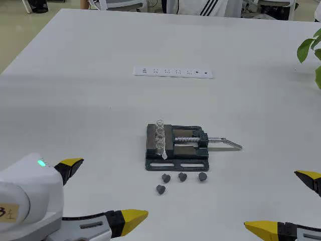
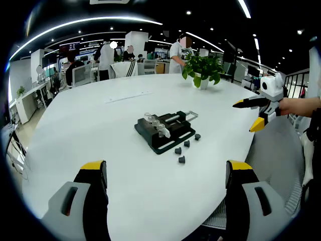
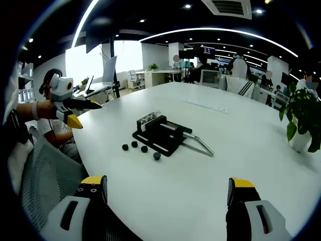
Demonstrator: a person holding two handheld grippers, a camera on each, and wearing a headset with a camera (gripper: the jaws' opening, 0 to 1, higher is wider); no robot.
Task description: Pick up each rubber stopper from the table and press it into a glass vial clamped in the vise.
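Grey rubber stoppers [image 1: 182, 176], four loose on the white surface [image 1: 90, 105] just before the vise [image 1: 188, 151] clamping glass vials [image 1: 160, 134], lay ahead between the left gripper [image 1: 106, 189], seemingly nearer, and right gripper [image 1: 271, 199], both fingers wide open, empty.

Black vise [image 1: 175, 148] flat on the white counter [image 1: 75, 100], about midway between the side edges, screw handle pointing toward the right edge. Clamped between its jaws at the left end, a row of clear glass vials [image 1: 160, 135], upright, touching one another. Just beside the vise base, toward the near edge, four small dark grey rubber stoppers [image 1: 182, 176]: three in a line, the fourth lying nearer the edge below the leftmost.
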